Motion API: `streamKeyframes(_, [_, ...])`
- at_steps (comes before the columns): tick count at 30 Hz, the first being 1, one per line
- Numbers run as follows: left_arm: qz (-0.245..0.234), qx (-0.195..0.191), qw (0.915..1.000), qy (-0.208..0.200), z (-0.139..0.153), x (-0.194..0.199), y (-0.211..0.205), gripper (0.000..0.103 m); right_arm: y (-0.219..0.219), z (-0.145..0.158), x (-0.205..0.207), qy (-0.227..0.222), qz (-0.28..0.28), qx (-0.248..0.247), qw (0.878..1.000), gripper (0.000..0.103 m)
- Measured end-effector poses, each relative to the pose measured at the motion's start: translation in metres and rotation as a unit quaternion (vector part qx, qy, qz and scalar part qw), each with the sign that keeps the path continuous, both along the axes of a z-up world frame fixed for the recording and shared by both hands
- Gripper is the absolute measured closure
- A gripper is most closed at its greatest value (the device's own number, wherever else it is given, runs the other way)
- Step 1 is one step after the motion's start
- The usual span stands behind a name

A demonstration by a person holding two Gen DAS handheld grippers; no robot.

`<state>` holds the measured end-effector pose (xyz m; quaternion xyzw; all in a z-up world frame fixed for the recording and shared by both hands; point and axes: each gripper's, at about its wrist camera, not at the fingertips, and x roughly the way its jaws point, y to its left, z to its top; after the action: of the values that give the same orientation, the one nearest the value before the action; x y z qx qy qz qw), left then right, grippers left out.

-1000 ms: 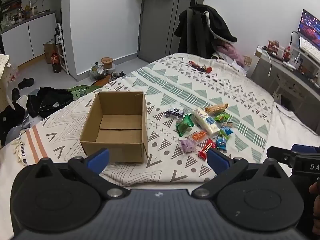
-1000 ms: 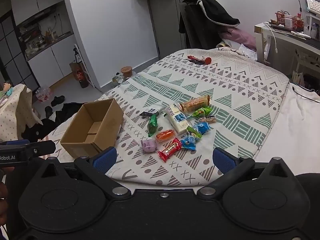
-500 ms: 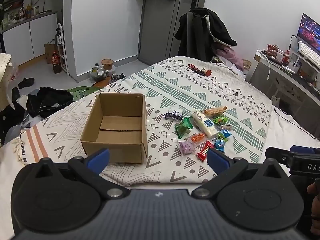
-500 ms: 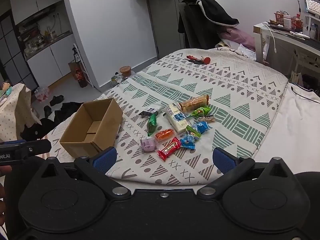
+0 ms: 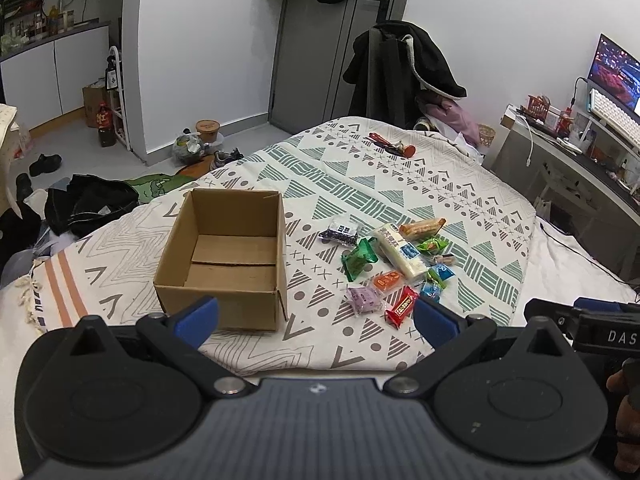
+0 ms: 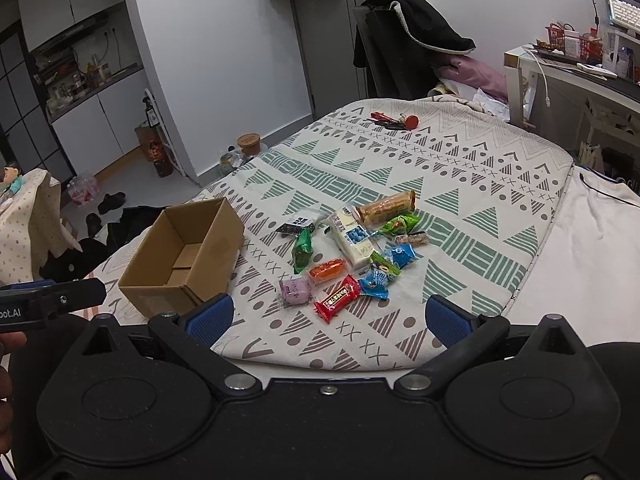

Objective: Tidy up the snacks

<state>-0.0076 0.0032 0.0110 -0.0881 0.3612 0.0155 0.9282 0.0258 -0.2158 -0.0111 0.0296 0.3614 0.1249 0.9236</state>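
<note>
An open, empty cardboard box [image 5: 224, 264] [image 6: 180, 256] stands on the patterned bedspread [image 5: 360, 184] [image 6: 460, 184]. To its right lies a cluster of several wrapped snacks: a long white pack [image 5: 400, 250] [image 6: 354, 238], a green bag [image 5: 358, 258] [image 6: 303, 250], an orange sweet [image 5: 386, 280] [image 6: 327, 270], a purple one [image 5: 363, 299] [image 6: 295, 291] and a red bar [image 5: 401, 311] [image 6: 338, 298]. My left gripper [image 5: 316, 316] hangs open near the bed's front edge, short of box and snacks. My right gripper [image 6: 328, 316] is open too, just before the red bar. Neither holds anything.
A red-handled object [image 5: 390, 145] lies at the far end of the bed. A chair draped with a black coat [image 5: 400, 68] stands behind it. A desk with keyboard and monitor [image 5: 612, 112] is on the right. Clothes and shoes [image 5: 88, 200] litter the floor on the left.
Both grippers have drawn back and risen slightly, so box and snacks sit a little farther off. Nothing on the bed has moved, and both grippers stay open.
</note>
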Motion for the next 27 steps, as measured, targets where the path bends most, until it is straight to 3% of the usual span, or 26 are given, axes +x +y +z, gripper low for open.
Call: streamKeyframes(27, [0.001,0.0,1.0,-0.001,-0.0003,0.0,-0.0037,0.0,0.0021,0.0016,0.0038,-0.003,0.013,-0.011,1.0,0.0])
